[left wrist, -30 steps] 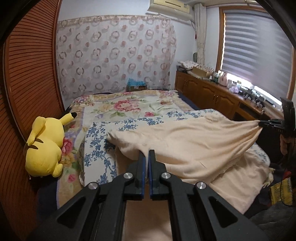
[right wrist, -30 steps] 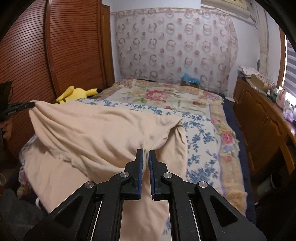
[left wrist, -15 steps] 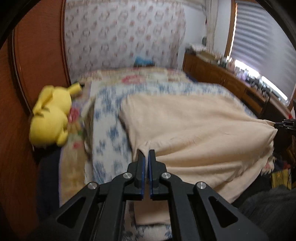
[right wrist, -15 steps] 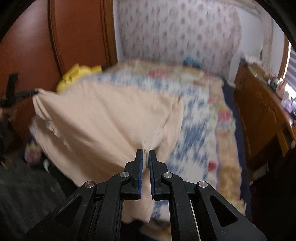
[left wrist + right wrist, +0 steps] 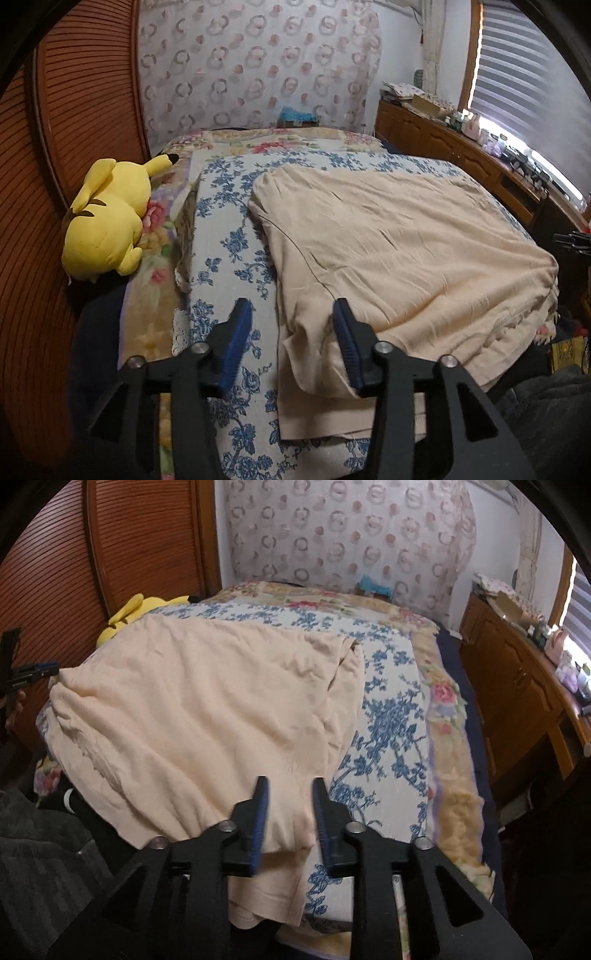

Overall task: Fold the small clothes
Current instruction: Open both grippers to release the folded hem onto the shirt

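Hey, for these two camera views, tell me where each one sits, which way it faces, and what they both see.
Left wrist view: sits on the left tongs, open, near the bed's foot, facing the curtained wall over the cream garment; the right tongs' tips show at far right.
Right wrist view: sits on the right tongs, open, facing likewise; the left tongs' tips and a hand show at far left.
Shared: garment, blue floral blanket, yellow plush toy, wooden cabinet.

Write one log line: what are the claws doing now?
left claw: open | right claw: open | cloth: lying folded on bed

Black left gripper (image 5: 291, 325) and right gripper (image 5: 287, 797), blue pads, silver screws
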Tool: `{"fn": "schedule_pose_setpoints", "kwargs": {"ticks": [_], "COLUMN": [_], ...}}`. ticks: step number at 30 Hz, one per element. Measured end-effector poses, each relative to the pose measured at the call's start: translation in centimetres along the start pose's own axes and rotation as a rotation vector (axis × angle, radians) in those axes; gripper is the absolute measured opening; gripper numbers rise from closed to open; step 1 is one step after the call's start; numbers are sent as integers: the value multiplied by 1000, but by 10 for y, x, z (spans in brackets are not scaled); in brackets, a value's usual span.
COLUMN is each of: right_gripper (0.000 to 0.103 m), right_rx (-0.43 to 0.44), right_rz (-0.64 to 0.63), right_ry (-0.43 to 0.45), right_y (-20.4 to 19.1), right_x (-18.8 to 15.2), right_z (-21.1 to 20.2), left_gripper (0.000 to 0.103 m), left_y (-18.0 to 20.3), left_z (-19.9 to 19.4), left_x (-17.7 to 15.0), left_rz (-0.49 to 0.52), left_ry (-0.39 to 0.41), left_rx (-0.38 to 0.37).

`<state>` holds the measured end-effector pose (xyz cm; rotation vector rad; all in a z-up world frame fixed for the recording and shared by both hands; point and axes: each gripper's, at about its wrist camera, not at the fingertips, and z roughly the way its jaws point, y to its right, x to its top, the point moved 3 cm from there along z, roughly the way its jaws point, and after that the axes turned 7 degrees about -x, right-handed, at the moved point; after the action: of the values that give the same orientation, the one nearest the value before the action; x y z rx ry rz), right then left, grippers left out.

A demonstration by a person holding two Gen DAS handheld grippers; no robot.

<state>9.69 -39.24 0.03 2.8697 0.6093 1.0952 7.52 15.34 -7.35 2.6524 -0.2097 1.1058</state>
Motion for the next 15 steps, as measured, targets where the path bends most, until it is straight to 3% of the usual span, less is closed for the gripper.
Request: {"fn": "schedule_pose_setpoints", "kwargs": {"ticks": [2, 10, 15], "right_gripper": [41, 52, 54], "right_rx": [3, 80, 110], "right_rz": [8, 2, -16], "right_ry": [22, 76, 90], "right_y": [-2, -37, -66], "right_x": [4, 20, 29], "right_z": [-2, 7, 21], "left_gripper": [57, 57, 57], "left_y": [-3, -5, -4], "left_z": [5, 29, 35], "left_x": [-1, -17, -27], "left_rz": [-21, -54, -67], "left_ry": [-8, -66, -87], "left_rx": [-2, 15, 22]}}
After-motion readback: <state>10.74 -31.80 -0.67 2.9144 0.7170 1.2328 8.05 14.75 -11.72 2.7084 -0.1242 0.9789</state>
